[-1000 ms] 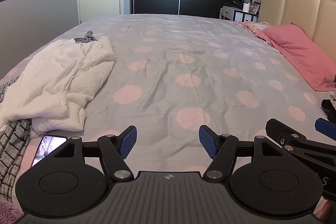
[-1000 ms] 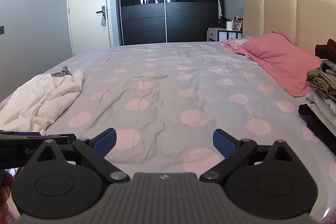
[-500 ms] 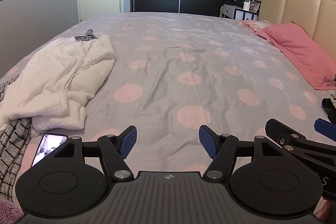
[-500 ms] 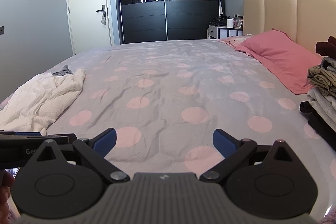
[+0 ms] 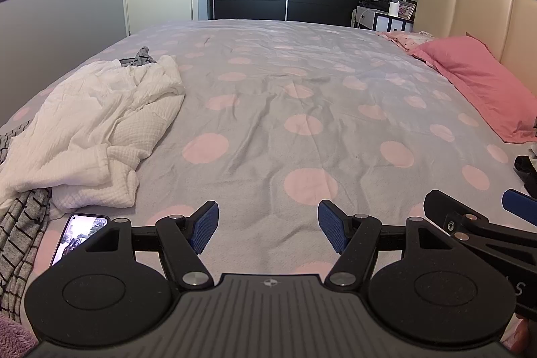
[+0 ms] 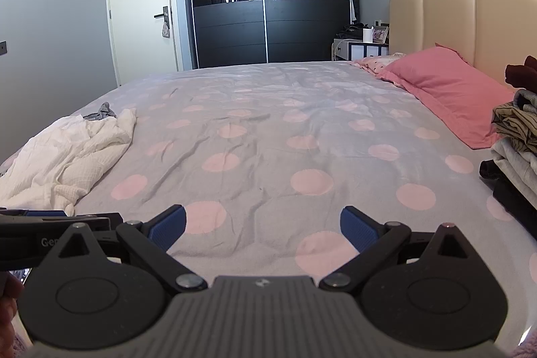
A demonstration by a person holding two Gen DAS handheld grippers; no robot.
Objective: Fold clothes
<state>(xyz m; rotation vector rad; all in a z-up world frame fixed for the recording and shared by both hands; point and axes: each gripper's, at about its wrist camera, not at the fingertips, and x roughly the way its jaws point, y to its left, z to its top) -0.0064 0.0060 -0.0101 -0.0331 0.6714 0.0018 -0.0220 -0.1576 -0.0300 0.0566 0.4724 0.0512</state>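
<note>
Evidently no garment is in hand yet: this looks like the pause before picking the next piece. The left gripper point(image 5: 267, 230) and the right gripper point(image 6: 262, 228) hover side by side, low over the bare middle of the bed point(image 5: 302, 96), both tipped gently downward, their blue fingers point(image 5: 203, 228) spread wide with nothing between them. The unfolded white garment point(image 5: 100, 130) lies crumpled on the bed's left side, partly over a striped grey one point(image 5: 20, 230), a phone point(image 5: 79, 235) beside it. Folded clothes point(image 6: 517, 136) are stacked on the right. Next, I judge, a reach leftward to the white garment.
</note>
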